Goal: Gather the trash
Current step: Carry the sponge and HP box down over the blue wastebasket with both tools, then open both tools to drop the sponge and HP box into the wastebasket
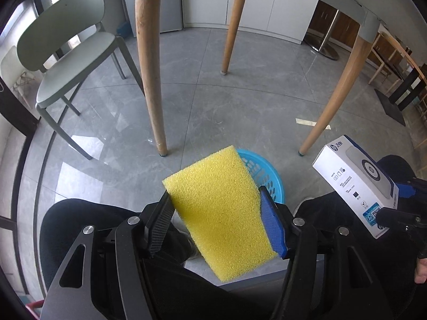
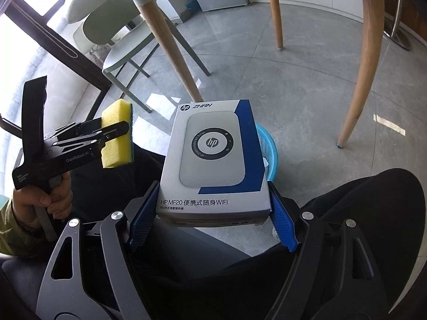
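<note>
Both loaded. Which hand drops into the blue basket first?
Probably left. The left hand-held gripper holds the yellow sponge overlapping the blue basket in its view. The right hand-held gripper with the white HP box appears off to the side.

right gripper (image 2: 213, 213) fingers clamp hp wifi box (image 2: 213, 157) above blue basket (image 2: 271, 154); left gripper (image 2: 117, 136) grips yellow sponge (image 2: 113, 154).

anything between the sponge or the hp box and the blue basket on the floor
Nothing visible. The yellow sponge in the left gripper and the HP box in the right gripper both hang above the blue basket, with only open air below. The person's knees flank the basket without covering it.
</note>
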A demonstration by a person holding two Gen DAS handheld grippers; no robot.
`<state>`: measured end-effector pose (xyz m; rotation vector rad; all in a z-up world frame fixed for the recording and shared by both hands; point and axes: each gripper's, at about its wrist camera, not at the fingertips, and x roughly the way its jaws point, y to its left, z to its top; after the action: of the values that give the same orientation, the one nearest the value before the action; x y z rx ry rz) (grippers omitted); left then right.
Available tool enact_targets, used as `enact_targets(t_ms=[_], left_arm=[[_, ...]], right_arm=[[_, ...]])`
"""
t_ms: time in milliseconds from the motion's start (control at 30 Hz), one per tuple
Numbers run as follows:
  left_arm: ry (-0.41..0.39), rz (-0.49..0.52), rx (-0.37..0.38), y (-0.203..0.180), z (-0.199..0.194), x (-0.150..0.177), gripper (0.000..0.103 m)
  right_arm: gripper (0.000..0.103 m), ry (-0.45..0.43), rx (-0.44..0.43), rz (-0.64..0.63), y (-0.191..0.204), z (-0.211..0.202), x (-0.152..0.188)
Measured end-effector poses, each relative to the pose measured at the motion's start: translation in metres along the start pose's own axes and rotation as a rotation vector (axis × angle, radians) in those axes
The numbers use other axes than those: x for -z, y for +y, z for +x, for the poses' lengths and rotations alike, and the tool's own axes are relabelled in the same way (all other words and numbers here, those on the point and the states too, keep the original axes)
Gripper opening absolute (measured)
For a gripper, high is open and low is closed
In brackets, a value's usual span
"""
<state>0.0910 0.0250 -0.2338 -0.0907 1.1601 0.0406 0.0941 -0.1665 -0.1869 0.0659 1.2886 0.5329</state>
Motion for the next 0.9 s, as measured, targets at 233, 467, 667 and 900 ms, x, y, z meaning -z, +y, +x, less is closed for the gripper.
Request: enact_targets(t_ms=[233,467,667,900], left_arm=[[0.056,-0.055,0.034,0.006,0.031,-0.014,0.062],[0.065,-0.050,0.020,0.001,0.045,-0.027,0.065],[0.059,-0.056,0.035,0.003,0.051,-0.031,0.081],[0.059,-0.089,0.035,0.012,0.051,-0.032,0.082]], right_arm=[[0.073,0.065,-0.003,0.081,-0.015,0.045,-0.017],[0.073,0.092,0.007,0.090,-0.019,0.069,-0.033],[0.078,0.113,-0.028,0.109,-0.024,0.086,-0.040],[0.085,0.125,-0.047,0.135,-0.031,0.095,-0.041]])
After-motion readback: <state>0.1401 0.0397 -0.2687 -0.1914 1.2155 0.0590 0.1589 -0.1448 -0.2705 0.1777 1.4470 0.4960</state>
